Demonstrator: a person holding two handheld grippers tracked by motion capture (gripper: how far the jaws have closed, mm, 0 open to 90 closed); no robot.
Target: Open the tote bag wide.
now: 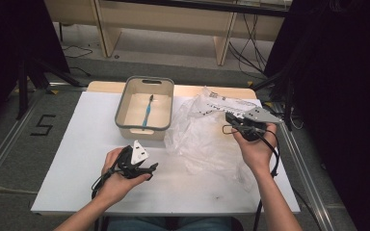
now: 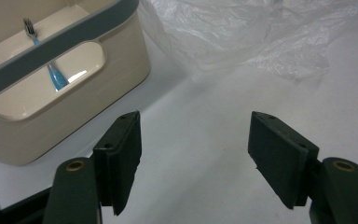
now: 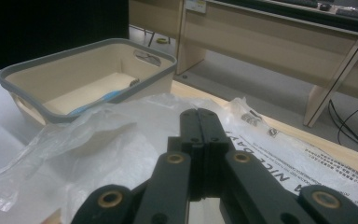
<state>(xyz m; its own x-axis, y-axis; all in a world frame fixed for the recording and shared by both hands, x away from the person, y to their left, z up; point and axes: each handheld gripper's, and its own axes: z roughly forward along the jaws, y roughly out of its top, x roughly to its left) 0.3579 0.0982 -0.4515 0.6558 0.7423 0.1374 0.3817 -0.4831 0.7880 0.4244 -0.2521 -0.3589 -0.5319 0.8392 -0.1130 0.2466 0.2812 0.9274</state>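
While seen through the handle slot: blue toothbrush (image 2: 56,77) partly hidden by bin (image 2: 121,56)
Plastic bag (image 1: 197,134): clear, crumpled
Left gripper (image 2: 193,154): jaws apart, empty
Right gripper (image 3: 199,140): jaws together above bag

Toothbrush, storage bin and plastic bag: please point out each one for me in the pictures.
Toothbrush (image 1: 147,111): high view, middle of its blue handle.
Storage bin (image 1: 165,107): high view, grey rim on its right side.
Plastic bag (image 1: 197,134): high view, crumpled clear middle part.

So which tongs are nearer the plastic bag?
Right. The right tongs, shut, sit over the plastic bag; the left tongs are open just off its near-left edge.
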